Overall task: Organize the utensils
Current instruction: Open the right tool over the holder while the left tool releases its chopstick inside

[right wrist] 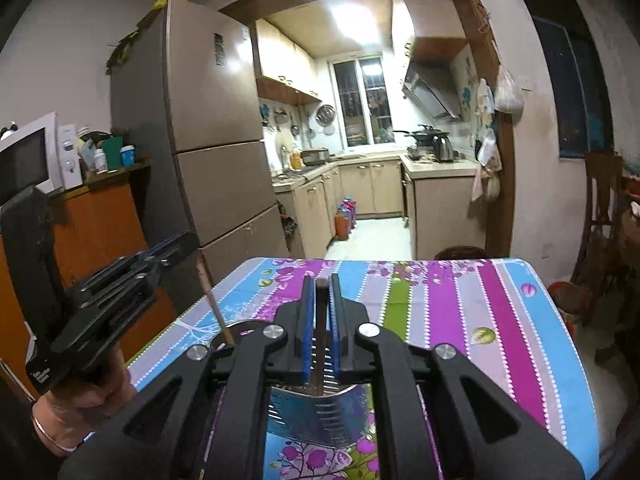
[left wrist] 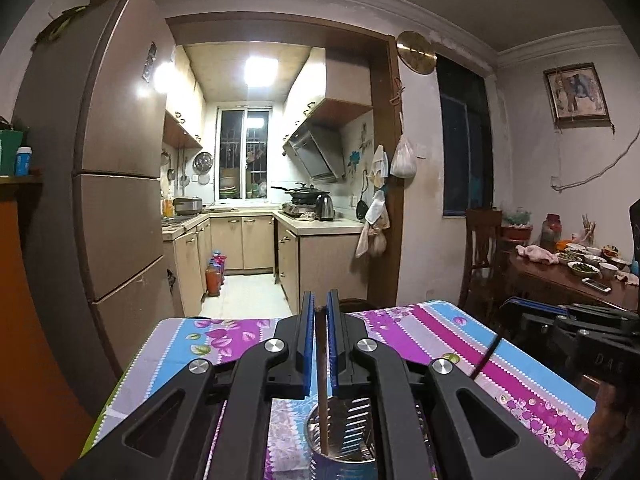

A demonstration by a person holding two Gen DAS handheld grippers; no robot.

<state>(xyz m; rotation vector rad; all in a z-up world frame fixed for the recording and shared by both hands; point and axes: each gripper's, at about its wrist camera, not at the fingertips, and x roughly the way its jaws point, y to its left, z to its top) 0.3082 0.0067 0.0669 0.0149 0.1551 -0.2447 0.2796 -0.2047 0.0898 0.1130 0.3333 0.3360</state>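
My left gripper [left wrist: 321,308] is shut on a thin brown wooden stick [left wrist: 322,380], which looks like a chopstick. Its lower end stands inside a round metal holder [left wrist: 340,444] on the table. A slotted metal spatula [left wrist: 352,412] also reaches into that holder. My right gripper [right wrist: 321,280] is shut on the dark handle [right wrist: 320,344] of the slotted spatula, whose blade [right wrist: 316,412] hangs below the fingers. In the right wrist view the left gripper [right wrist: 176,250] is at the left, with the stick [right wrist: 214,300] slanting down from it.
A table with a striped floral cloth [right wrist: 460,320] lies under both grippers. A tall fridge [right wrist: 208,120] stands to the left, with a kitchen doorway behind. A dining table with bowls [left wrist: 580,268] and a wooden chair [left wrist: 480,248] stand to the right.
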